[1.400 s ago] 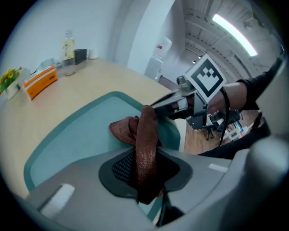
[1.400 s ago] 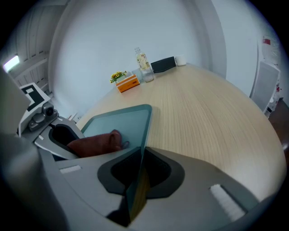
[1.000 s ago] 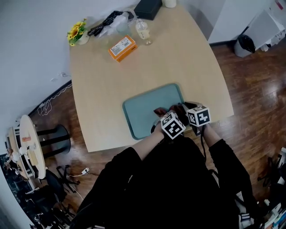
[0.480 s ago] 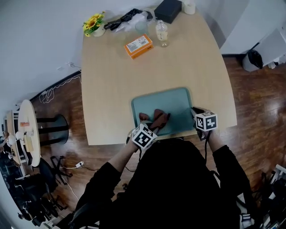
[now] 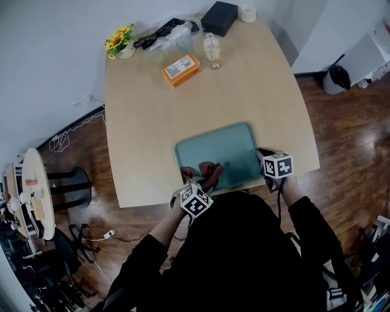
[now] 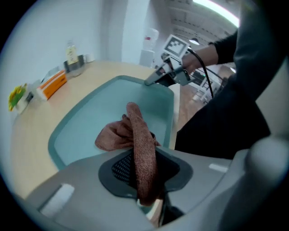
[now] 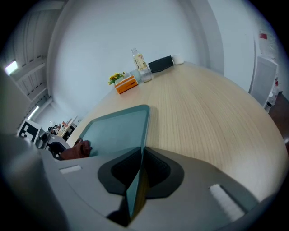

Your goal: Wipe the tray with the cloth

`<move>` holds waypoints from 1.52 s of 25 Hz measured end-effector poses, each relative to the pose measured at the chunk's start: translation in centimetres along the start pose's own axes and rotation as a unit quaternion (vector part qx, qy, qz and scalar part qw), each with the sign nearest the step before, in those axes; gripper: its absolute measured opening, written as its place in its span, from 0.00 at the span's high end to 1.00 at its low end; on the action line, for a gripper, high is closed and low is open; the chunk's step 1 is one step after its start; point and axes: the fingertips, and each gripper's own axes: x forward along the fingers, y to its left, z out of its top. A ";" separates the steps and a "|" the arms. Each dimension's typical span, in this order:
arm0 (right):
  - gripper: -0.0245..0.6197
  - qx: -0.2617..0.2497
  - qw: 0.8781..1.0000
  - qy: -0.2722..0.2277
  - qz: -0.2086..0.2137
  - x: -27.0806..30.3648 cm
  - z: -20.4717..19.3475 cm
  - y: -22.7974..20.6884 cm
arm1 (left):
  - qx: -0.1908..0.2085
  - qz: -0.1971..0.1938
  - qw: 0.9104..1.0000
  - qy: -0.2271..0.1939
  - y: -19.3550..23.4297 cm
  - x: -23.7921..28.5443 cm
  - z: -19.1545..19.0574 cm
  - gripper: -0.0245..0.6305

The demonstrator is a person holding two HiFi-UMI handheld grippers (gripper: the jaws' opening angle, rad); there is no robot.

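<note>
A teal tray (image 5: 234,145) lies near the front edge of the wooden table (image 5: 152,122). My left gripper (image 5: 205,181) is shut on a reddish-brown cloth (image 5: 207,172), which rests bunched on the tray's near left part. In the left gripper view the cloth (image 6: 132,135) runs up between the jaws and spreads onto the tray (image 6: 90,122). My right gripper (image 5: 262,159) is shut on the tray's near right rim. The right gripper view shows that rim (image 7: 143,131) clamped edge-on between the jaws, with the cloth (image 7: 76,150) at the tray's far end.
At the table's far end stand an orange box (image 5: 181,69), a clear bottle (image 5: 211,49), a small pot of yellow flowers (image 5: 119,41), black cables (image 5: 161,29) and a black box (image 5: 219,17). A dark bin (image 5: 337,78) sits on the wooden floor to the right.
My left gripper has dragged the cloth leftward along the tray's near side, from beside the right gripper to the near left part. The right gripper has kept its hold on the rim.
</note>
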 end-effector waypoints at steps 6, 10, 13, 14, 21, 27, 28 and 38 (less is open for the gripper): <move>0.93 0.013 1.000 0.000 0.002 0.1 -0.1 0.6 | 0.142 -0.081 0.986 -0.023 -5.8 4.7 12.1 0.86; 0.93 0.015 1.000 -0.004 0.000 0.3 0.5 0.7 | 0.219 -0.102 0.970 -0.015 -8.6 7.3 16.7 0.86; 0.94 0.032 0.999 -0.005 0.000 0.0 0.4 0.1 | 0.212 -0.122 0.970 -0.003 -8.6 8.6 17.5 0.86; 0.94 0.036 0.999 -0.004 0.000 -0.1 0.3 0.1 | 0.210 -0.125 0.970 0.003 -7.9 8.6 17.5 0.86; 0.94 0.041 0.999 -0.004 0.001 -0.2 0.2 0.0 | 0.306 -0.071 0.947 0.060 0.7 8.4 18.8 0.84; 0.94 0.033 0.999 -0.005 -0.002 -0.4 0.2 -0.2 | 0.235 0.050 0.970 0.045 8.8 8.5 22.8 0.85; 0.94 0.032 0.999 -0.006 -0.004 -0.4 0.1 -0.2 | 0.213 0.063 0.974 0.040 9.4 8.4 23.1 0.85; 0.94 0.026 1.000 -0.010 -0.010 -0.7 -0.1 -0.1 | 0.166 0.027 0.986 0.005 1.5 5.6 17.3 0.86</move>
